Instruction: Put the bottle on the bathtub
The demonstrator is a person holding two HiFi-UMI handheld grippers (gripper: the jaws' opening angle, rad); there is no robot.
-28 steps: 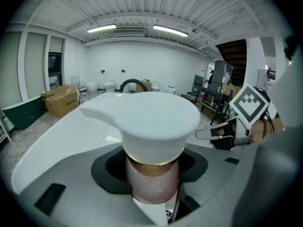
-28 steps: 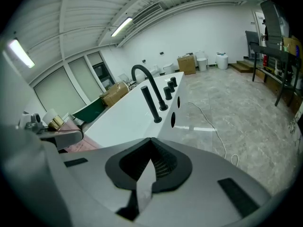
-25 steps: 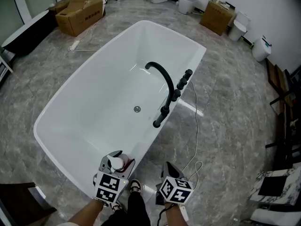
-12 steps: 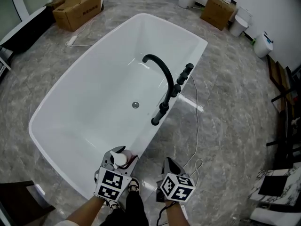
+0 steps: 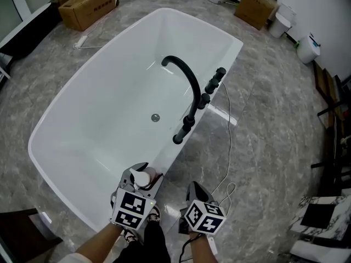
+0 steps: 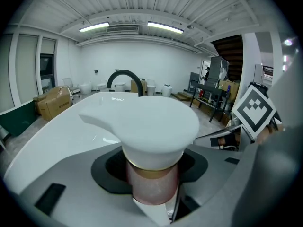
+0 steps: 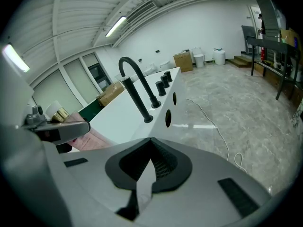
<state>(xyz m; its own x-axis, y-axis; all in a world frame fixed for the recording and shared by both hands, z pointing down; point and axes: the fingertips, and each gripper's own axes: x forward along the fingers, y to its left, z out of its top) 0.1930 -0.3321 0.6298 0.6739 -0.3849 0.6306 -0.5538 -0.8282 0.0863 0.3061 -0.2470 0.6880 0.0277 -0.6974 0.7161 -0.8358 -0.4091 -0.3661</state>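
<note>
The white bathtub (image 5: 109, 86) fills the middle of the head view, with a black arched faucet (image 5: 186, 84) on its right rim. My left gripper (image 5: 143, 171) is shut on a pink bottle (image 5: 143, 177) with a white pump cap, held upright at the tub's near right rim. In the left gripper view the pump cap (image 6: 142, 119) and pink neck (image 6: 151, 186) sit between the jaws. My right gripper (image 5: 193, 189) hangs beside it over the floor, shut and empty; its jaws (image 7: 150, 145) meet along a thin slit. The bottle (image 7: 87, 137) shows at that view's left.
Cardboard boxes (image 5: 88, 4) (image 5: 254, 7) and toilets stand on the marble floor beyond the tub. A white cable (image 5: 229, 141) trails on the floor right of the tub. Black furniture legs (image 5: 332, 114) are at the far right. The person's shoes (image 5: 153, 218) are below the grippers.
The left gripper has carried the bottle forward toward the tub's near rim and slightly down. The right gripper has sunk a little alongside it. Both grips are unchanged.
</note>
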